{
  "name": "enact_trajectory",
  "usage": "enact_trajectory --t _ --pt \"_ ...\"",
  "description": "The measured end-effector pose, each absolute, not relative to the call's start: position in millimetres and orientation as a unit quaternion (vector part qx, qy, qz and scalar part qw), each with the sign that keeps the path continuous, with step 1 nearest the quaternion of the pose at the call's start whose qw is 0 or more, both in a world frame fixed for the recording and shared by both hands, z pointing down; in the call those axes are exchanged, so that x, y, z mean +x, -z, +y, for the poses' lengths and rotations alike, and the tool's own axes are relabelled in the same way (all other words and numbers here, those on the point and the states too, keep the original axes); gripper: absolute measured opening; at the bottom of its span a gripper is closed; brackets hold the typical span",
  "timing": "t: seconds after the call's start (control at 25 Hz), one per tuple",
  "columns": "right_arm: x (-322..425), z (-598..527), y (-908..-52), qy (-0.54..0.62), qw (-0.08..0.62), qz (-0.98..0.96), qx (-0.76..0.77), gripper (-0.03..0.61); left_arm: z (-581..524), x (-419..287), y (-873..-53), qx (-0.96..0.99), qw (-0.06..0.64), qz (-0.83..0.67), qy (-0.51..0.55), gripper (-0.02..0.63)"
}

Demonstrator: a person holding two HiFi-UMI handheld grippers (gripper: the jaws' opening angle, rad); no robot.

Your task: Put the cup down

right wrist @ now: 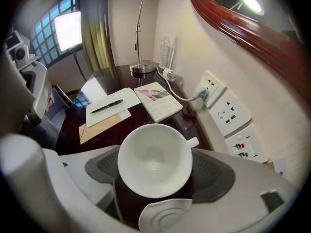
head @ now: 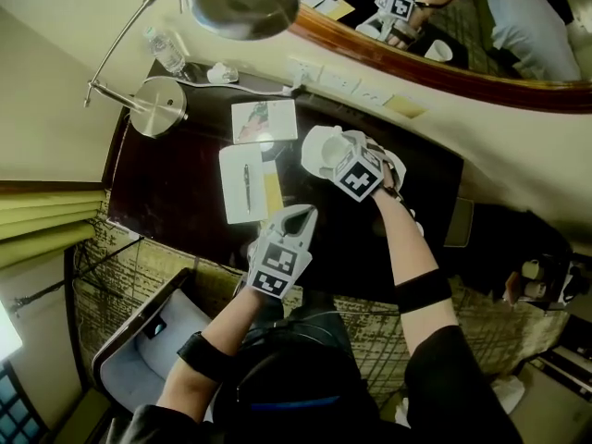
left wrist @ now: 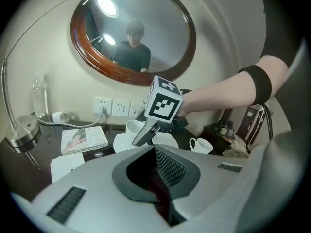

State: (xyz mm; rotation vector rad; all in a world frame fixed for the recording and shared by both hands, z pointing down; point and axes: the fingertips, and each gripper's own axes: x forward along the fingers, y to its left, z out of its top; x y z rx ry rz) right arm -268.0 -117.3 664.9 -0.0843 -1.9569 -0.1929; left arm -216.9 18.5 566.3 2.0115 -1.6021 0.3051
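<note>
A white cup sits between the pads of my right gripper, which is shut on it from both sides, handle pointing toward the wall. The cup hangs over the dark table near the wall, with my right gripper pointing steeply down. A white saucer lies just below the cup. In the left gripper view the cup is above a saucer, with a second saucer beside it. My left gripper is shut and empty near the table's front edge.
A notepad with a pen, a booklet, a lamp base and a water bottle lie on the table's left part. Another white cup stands to the right. Wall sockets and a round mirror are behind.
</note>
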Motion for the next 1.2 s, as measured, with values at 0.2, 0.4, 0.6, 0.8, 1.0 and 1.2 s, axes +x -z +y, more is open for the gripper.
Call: enact_trajectory --t 0.2,0.4,0.6,0.8,1.0,1.2 --pt "-274 -121 -674 0.071 0.556 -0.828 -0.028 0.442 25 -220 -577 0.744 0.283 -0.595 -0.113 0.001" --pt "-277 -125 -677 0.084 0.555 -0.827 -0.025 0.442 27 -222 -580 0.742 0.286 -0.596 -0.113 0.001" --pt "-277 -123 -675 0.079 0.55 -0.831 -0.023 0.477 24 -224 -580 0.741 0.287 -0.597 -0.112 0.001" --pt "-273 -125 -669 0.08 0.541 -0.837 -0.016 0.488 24 -221 -579 0.74 0.288 -0.597 -0.114 0.001" --pt "-266 -118 -647 0.076 0.529 -0.845 -0.017 0.488 24 -214 -572 0.738 0.287 -0.6 -0.117 0.001" --pt "-247 -102 -599 0.048 0.494 -0.868 -0.011 0.432 26 -205 -554 0.735 0.277 -0.607 -0.12 0.001"
